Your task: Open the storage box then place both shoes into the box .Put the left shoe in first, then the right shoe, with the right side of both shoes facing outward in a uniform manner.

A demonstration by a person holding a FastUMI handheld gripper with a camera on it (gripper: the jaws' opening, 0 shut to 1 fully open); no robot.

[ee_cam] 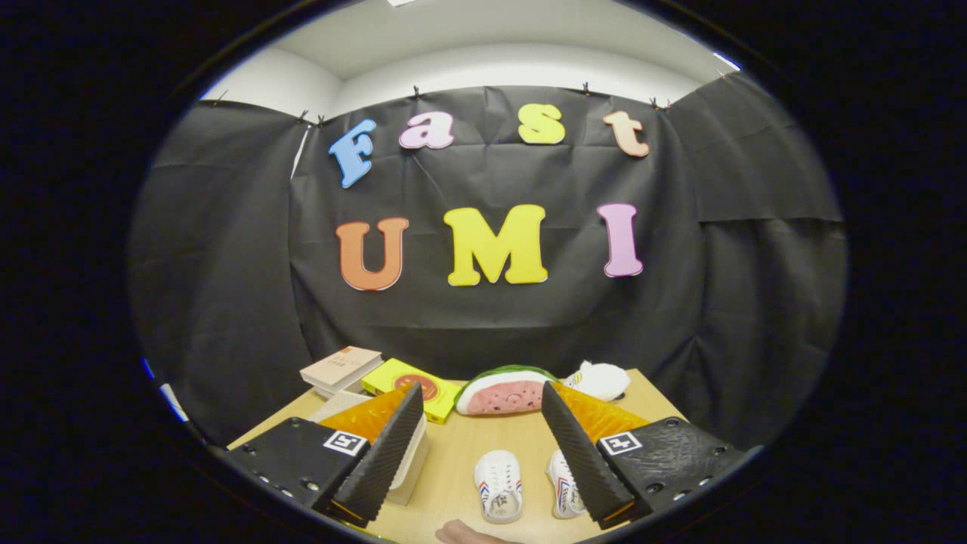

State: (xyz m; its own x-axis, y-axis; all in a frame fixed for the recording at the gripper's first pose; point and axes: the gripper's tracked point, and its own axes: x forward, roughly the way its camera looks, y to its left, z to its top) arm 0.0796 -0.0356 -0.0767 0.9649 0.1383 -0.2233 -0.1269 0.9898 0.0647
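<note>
Two small white shoes lie side by side on the wooden table (468, 446). One shoe (498, 485) sits in the gap between my fingers. The other shoe (563, 483) lies beside it, partly hidden behind the right finger (578, 453). A pale storage box (412, 461) stands behind the left finger (389, 449), mostly hidden; whether its lid is up I cannot tell. My gripper (480, 400) hovers above the table, open, with nothing between its fingers.
At the table's far side lie a stack of books (340, 369), a yellow book (412, 387), a watermelon-slice plush (502, 391) and a white plush toy (600, 379). Part of a hand (461, 533) shows at the near edge. Black cloth walls close the booth.
</note>
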